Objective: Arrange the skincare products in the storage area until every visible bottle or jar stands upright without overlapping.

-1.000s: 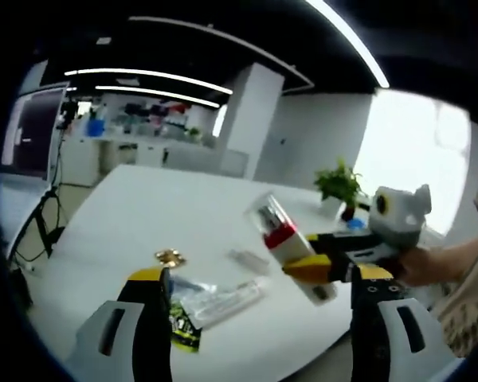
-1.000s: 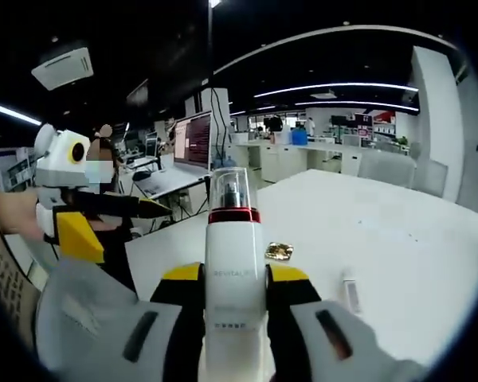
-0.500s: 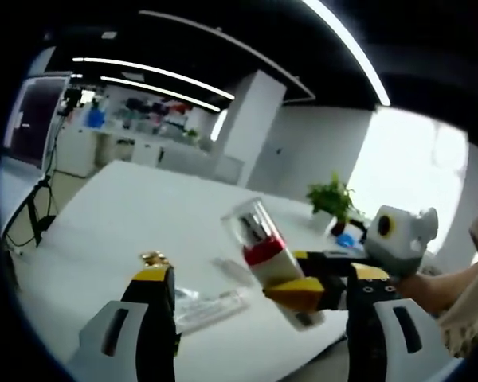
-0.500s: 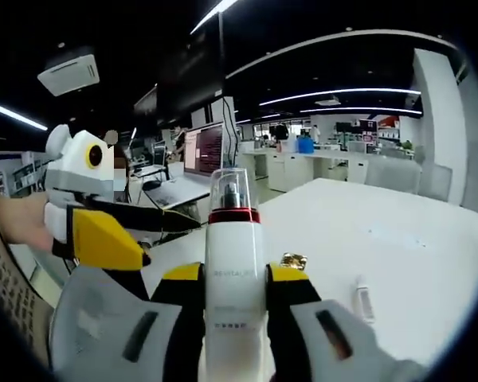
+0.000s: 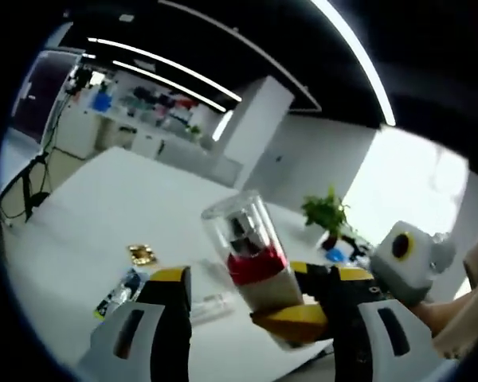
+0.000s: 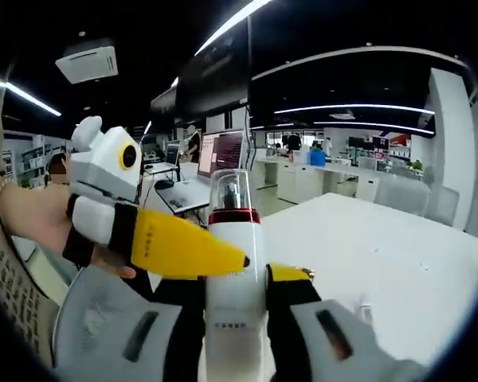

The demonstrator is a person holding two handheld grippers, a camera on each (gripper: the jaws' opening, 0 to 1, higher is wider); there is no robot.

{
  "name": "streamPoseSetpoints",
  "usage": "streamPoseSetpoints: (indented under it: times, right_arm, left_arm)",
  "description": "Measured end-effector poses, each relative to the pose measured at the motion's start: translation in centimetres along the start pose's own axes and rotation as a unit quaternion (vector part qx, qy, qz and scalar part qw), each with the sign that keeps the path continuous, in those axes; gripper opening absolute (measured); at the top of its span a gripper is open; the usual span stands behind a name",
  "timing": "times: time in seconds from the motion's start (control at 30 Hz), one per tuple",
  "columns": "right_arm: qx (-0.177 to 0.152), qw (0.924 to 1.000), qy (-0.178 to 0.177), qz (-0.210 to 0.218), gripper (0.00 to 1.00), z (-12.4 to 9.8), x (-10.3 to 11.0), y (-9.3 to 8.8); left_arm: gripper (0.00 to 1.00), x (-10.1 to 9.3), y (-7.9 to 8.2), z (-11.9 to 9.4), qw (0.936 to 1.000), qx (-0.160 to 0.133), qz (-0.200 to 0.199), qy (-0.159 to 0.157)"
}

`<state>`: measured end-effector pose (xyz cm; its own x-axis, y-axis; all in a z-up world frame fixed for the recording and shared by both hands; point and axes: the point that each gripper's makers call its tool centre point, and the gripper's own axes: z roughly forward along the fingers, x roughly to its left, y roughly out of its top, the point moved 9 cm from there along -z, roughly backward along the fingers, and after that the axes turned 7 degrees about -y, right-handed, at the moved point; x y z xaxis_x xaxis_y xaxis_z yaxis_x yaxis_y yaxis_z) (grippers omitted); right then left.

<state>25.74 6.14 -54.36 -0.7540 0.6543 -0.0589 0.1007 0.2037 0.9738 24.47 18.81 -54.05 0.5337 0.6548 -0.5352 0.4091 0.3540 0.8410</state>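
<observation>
A white pump bottle with a red band and a clear cap stands upright between the jaws of my right gripper, which is shut on its body. In the left gripper view the same bottle leans between the two jaws of my left gripper, which is open with a gap on each side. My right gripper holds the bottle from below there. In the right gripper view, one yellow finger of the left gripper reaches in from the left and crosses in front of the bottle.
On the white table lie a gold-capped item, a dark sachet and a clear tube. A potted plant stands at the far edge. A small tube lies on the table. A hand holds the left gripper.
The two grippers have closed in on each other. The bottle now sits between my left gripper's jaws, and that gripper's yellow finger has reached the bottle in the right gripper view.
</observation>
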Motion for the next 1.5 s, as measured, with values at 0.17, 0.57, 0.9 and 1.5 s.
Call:
streamPoseSetpoints:
  times: [0.17,0.57,0.9,1.5]
  right_arm:
    - [-0.005,0.9999,0.005,-0.008,0.28,0.0,0.2,0.3]
    - [0.001,0.9997,0.007,-0.022,0.28,-0.4,0.4,-0.1]
    - [0.005,0.9998,-0.016,-0.005,0.29,-1.4,-0.7,-0.6]
    - [-0.036,0.9941,0.068,0.077,0.33,-6.5,-3.9,-1.0]
  left_arm:
    - [0.55,0.0,0.0,-0.1,0.9999,-0.008,-0.009,0.001]
    - [0.33,-0.6,-0.3,0.3,0.9998,0.008,0.011,-0.014]
    - [0.26,-2.4,0.1,2.0,0.9972,0.030,0.060,-0.033]
    - [0.23,-7.0,0.8,4.7,0.9595,0.121,0.158,-0.200]
